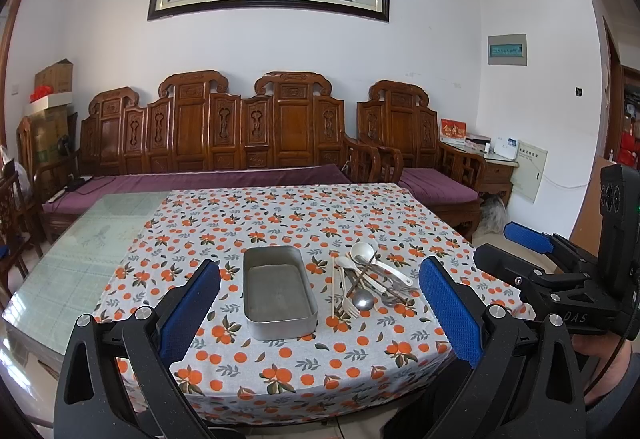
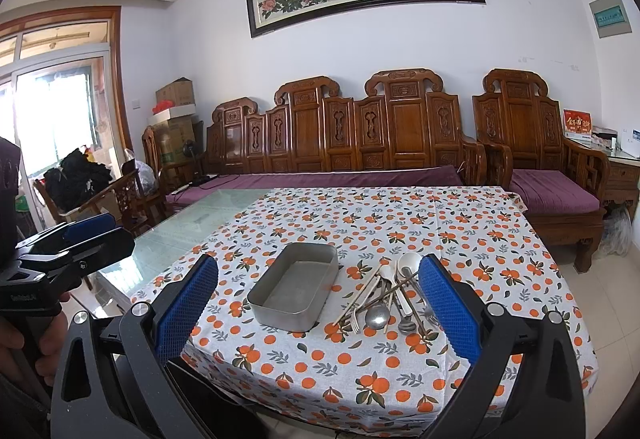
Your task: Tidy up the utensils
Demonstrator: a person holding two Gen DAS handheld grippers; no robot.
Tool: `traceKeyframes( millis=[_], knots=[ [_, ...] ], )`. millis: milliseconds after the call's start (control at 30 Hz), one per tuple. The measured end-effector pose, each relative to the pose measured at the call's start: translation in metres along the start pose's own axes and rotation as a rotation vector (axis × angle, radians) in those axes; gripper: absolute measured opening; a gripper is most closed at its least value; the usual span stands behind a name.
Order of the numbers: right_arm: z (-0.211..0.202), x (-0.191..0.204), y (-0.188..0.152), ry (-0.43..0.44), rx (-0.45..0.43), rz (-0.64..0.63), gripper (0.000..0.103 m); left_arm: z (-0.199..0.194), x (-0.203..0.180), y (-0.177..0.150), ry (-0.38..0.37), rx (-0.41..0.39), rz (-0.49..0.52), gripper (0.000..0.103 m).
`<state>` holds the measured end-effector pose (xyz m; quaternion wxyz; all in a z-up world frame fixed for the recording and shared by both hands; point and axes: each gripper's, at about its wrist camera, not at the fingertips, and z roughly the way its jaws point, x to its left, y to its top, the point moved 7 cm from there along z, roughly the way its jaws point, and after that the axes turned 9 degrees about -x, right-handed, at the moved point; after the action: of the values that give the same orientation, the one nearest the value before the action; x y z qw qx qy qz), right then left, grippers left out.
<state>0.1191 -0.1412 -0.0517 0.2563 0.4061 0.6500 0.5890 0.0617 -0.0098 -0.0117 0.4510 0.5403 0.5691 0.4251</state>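
An empty metal tray (image 1: 306, 313) sits on the orange-patterned tablecloth (image 1: 280, 223). To its right lies a pile of utensils (image 1: 366, 285): white plastic spoons, metal spoons, a white fork and chopsticks. The tray (image 2: 264, 309) and the pile (image 2: 386, 297) also show in the right wrist view. My left gripper (image 1: 320, 311) is open and empty, held above the table's near edge. My right gripper (image 2: 318, 309) is open and empty too, at the same near edge. The right gripper's fingers (image 1: 528, 237) show at the right of the left wrist view.
The tablecloth covers the right part of a glass-topped table (image 1: 80, 247). A carved wooden sofa (image 1: 224, 135) with purple cushions stands behind the table. A matching armchair (image 1: 420, 151) is at the back right. Chairs and boxes stand at the far left.
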Motion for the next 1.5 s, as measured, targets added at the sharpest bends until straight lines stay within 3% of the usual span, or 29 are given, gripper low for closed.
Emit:
traceKeyframes(
  millis=[1100,1500],
  knots=[
    [-0.001,-0.001,0.000,-0.002,0.004,0.005,0.100,0.000,-0.004,0.000,-0.006,0.007,0.003,0.096],
    [0.026,-0.025,-0.016,-0.032,0.057,-0.001,0.100,0.041,0.000,-0.020,-0.013,0.082,0.026,0.096]
  ],
)
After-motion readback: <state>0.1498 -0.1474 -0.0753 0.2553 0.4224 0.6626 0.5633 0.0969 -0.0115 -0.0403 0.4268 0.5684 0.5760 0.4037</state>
